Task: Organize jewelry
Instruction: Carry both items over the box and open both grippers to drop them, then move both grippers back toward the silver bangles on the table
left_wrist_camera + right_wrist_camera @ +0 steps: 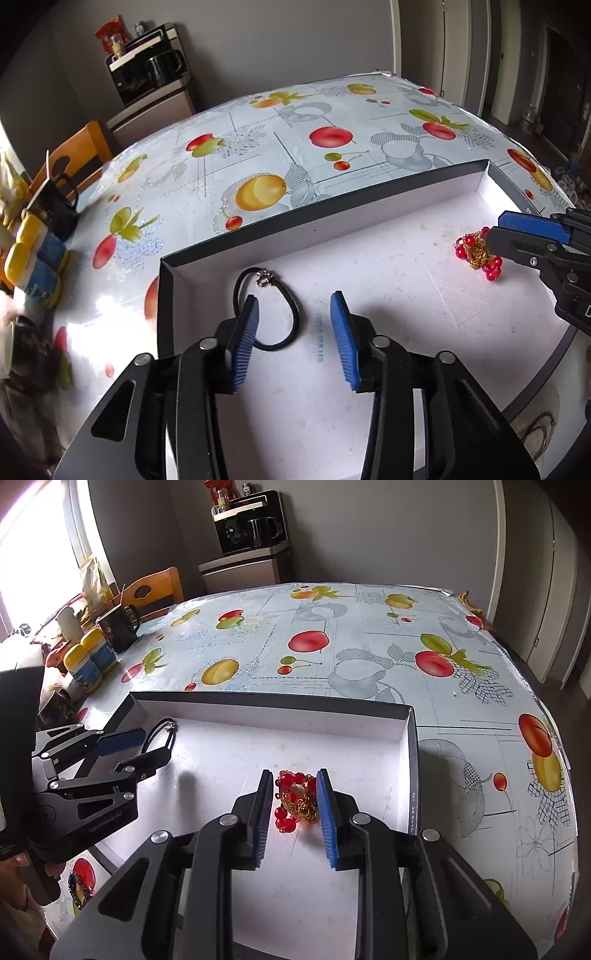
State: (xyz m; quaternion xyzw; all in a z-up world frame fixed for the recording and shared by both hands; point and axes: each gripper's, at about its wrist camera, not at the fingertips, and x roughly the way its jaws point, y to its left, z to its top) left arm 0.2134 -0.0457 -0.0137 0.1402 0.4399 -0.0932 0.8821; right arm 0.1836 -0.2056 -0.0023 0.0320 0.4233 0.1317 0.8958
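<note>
The left gripper (293, 306) stands wide apart over the white floor of a shallow box (332, 221), its left pad above a black cord bracelet (271, 314) whose long axis runs toward 12 o'clock, clasp at the far end. At 3 o'clock, the right gripper (293, 790) is narrowed around a bunched red-bead and gold chain piece (297, 801) with no clear axis; whether the pads grip it cannot be told. Beyond lie a fruit-print tablecloth (369, 627), a black mug (118, 627) at 10 o'clock, a wooden chair (155, 589) and a coffee machine (251, 524) against a grey wall.
</note>
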